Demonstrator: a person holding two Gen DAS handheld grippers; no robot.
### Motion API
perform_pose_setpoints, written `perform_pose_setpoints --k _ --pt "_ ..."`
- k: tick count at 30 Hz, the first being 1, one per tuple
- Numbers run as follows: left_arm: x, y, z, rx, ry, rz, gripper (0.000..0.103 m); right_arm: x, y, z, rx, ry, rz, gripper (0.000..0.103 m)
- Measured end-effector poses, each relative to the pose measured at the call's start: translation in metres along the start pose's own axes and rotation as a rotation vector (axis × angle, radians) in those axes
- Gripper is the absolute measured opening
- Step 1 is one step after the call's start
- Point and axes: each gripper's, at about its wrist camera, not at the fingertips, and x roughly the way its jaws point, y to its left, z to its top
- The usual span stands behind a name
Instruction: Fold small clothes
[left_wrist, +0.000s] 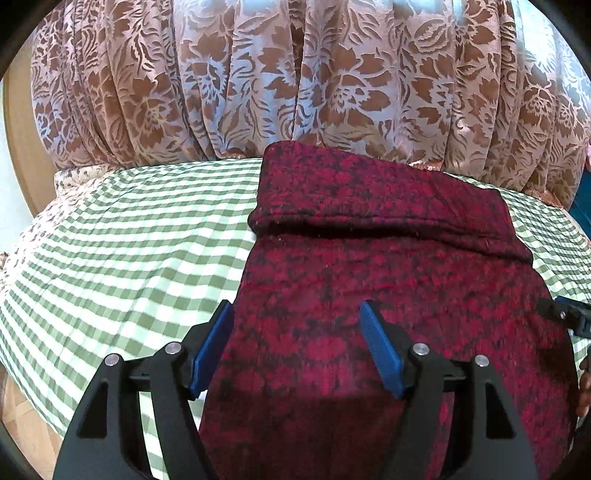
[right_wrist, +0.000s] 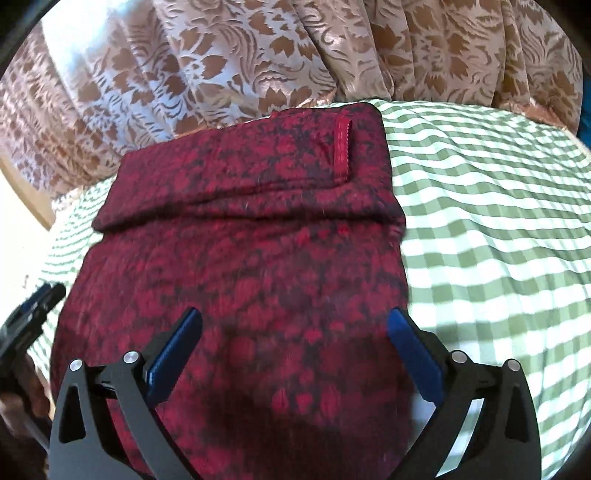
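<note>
A dark red garment (left_wrist: 369, 266) with a black pattern lies flat on a green-and-white checked cloth (left_wrist: 129, 251). Its far end is folded back over itself into a thick band (left_wrist: 369, 199). My left gripper (left_wrist: 295, 306) hovers open over the garment's near left part, with its blue pads apart and gripping nothing. In the right wrist view the same garment (right_wrist: 240, 258) fills the middle, and a red hem strip (right_wrist: 341, 144) shows on the folded band. My right gripper (right_wrist: 295, 314) stands wide open above the garment's near right edge, with nothing between its pads.
A pleated brown floral curtain (left_wrist: 295, 81) hangs right behind the far edge of the checked cloth (right_wrist: 498, 221). Wooden floor (left_wrist: 22, 421) shows at the lower left. A hand (right_wrist: 26, 391) holding the other tool is at the left edge of the right wrist view.
</note>
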Motion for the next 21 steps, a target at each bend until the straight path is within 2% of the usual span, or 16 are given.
perform_pose_setpoints --k 3,8,15,21 --pt "-0.003 0.000 -0.004 0.002 0.001 0.001 0.070 -0.006 0.000 -0.014 -0.018 0.011 -0.013 0.099" --pt "-0.010 0.001 -0.012 0.002 -0.001 0.002 0.071 -0.009 -0.017 -0.042 0.045 0.056 0.024 0.099" --pt "-0.017 0.008 -0.023 -0.014 0.016 -0.005 0.073 -0.023 -0.014 -0.075 -0.033 0.050 0.025 0.100" --pt "-0.032 0.035 -0.041 -0.054 0.042 -0.042 0.073 -0.042 -0.019 -0.101 -0.023 0.100 0.125 0.100"
